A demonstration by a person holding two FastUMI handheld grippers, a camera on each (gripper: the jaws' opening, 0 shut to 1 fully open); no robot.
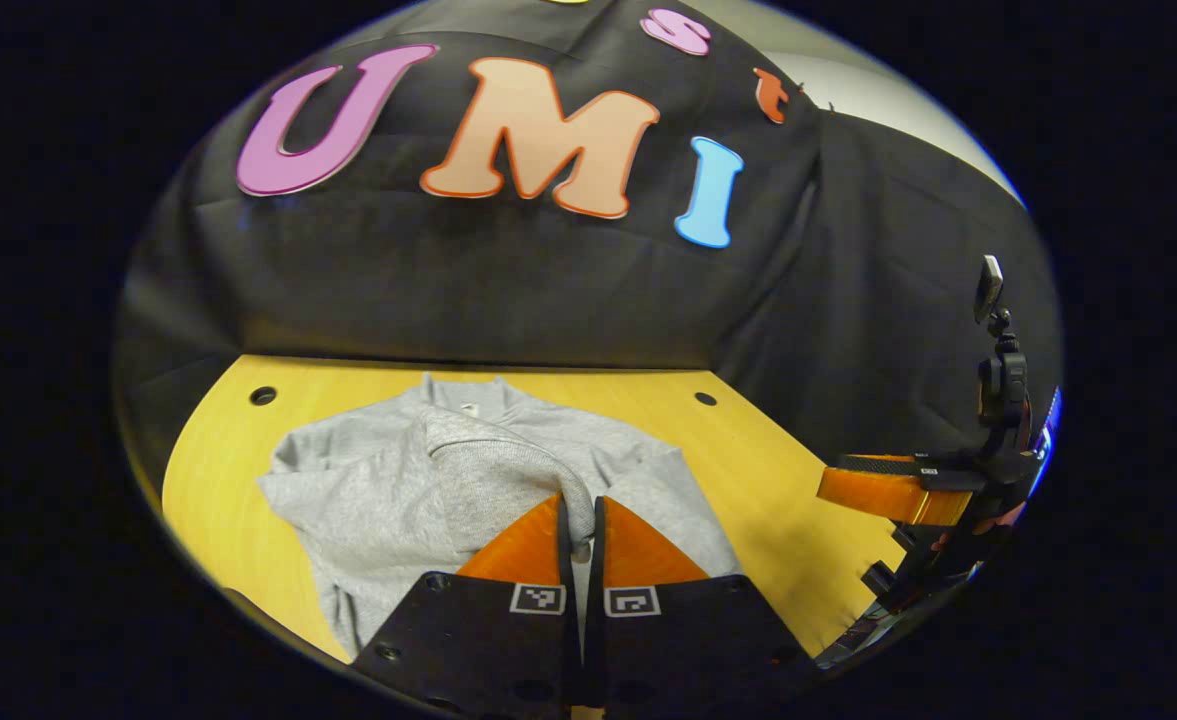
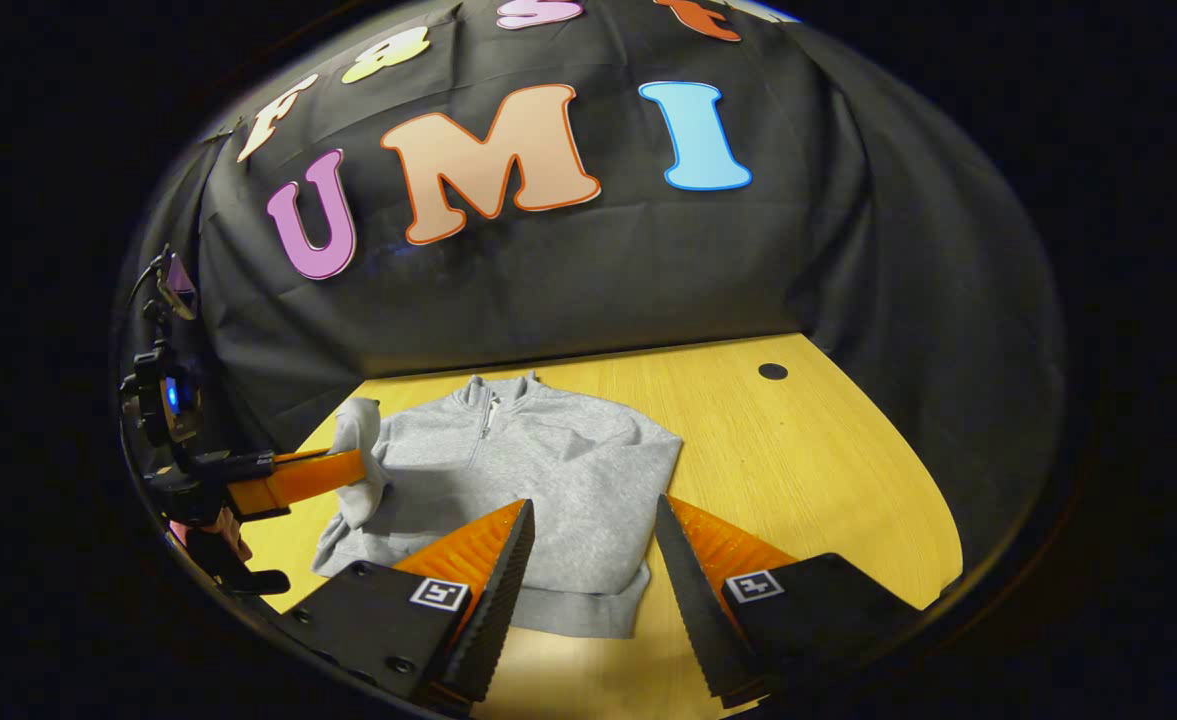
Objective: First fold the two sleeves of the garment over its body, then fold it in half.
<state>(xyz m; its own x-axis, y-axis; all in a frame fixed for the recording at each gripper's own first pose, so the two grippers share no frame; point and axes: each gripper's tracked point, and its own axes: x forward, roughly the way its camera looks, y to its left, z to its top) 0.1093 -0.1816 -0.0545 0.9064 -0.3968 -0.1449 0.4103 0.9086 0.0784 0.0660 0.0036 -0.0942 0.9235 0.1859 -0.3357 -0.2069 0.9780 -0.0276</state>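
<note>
A grey zip-neck sweatshirt [image 2: 548, 470] lies flat on the yellow table [image 2: 828, 460], collar toward the booth wall. In the left gripper view my left gripper [image 1: 578, 525] is shut on one grey sleeve [image 1: 508, 460], which rises off the body in a ridge. The right gripper view shows that same gripper [image 2: 343, 470] at the garment's left side with the sleeve [image 2: 360, 450] draped over its fingers. My right gripper [image 2: 593, 520] hangs open above the hem with nothing between its fingers. The garment's right side looks folded in.
The table top [image 1: 768, 450] has small round holes near its back corners [image 1: 263, 395] [image 1: 705, 399] [image 2: 772, 371]. The black cloth wall closes the back and sides. Bare wood lies to the right of the garment. The right gripper [image 1: 888, 495] hovers at the table's right edge.
</note>
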